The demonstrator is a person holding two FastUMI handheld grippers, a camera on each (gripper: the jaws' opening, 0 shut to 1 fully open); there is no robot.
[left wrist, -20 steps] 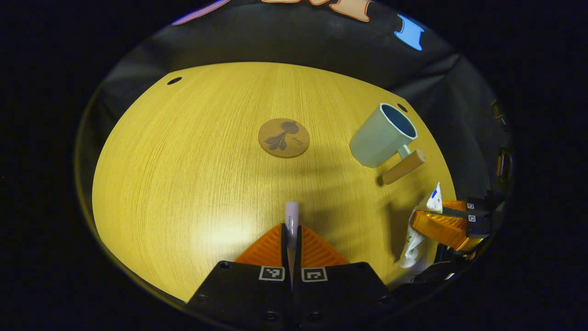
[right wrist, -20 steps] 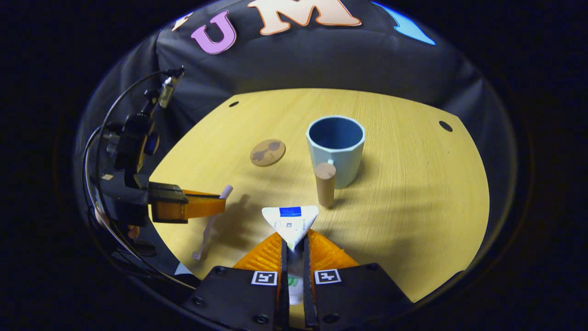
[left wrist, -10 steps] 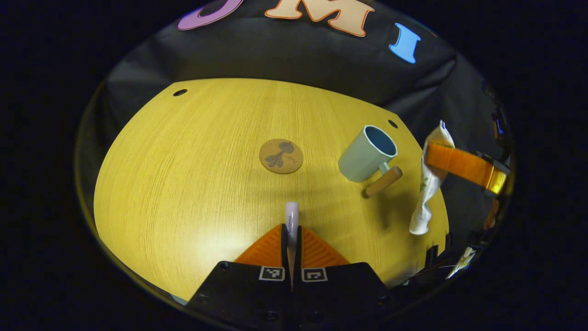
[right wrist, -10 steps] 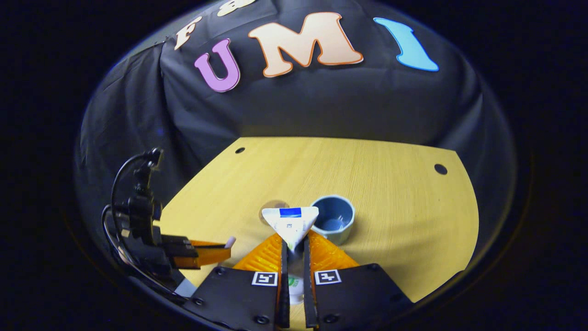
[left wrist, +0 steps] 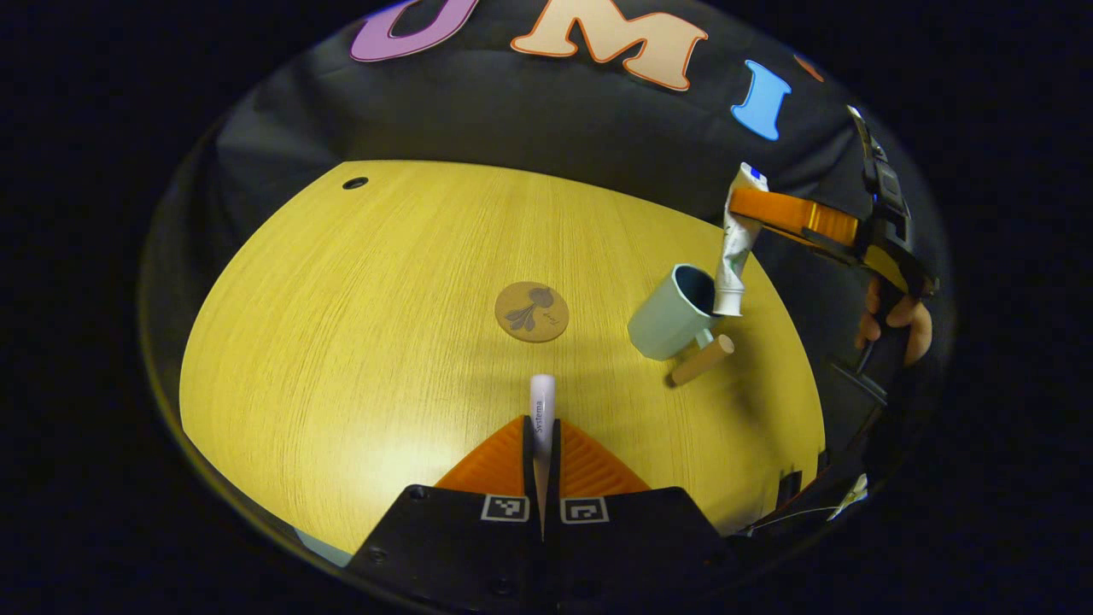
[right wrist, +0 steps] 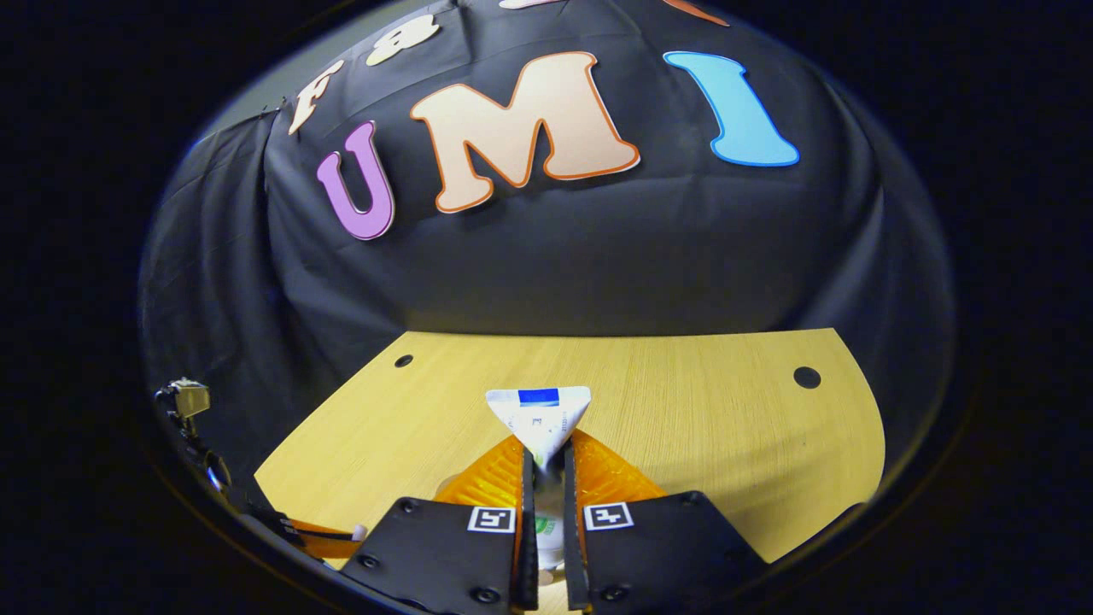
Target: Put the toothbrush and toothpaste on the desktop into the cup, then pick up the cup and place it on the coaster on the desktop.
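Right tongs dangle toothpaste above cup.

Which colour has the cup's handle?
The cup has a light wooden-brown handle, best seen in the left gripper view.

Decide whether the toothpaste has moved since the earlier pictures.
Yes. In the left gripper view the toothpaste, held by the right gripper, has risen from the desk's near edge to hang with its cap at the cup's mouth.
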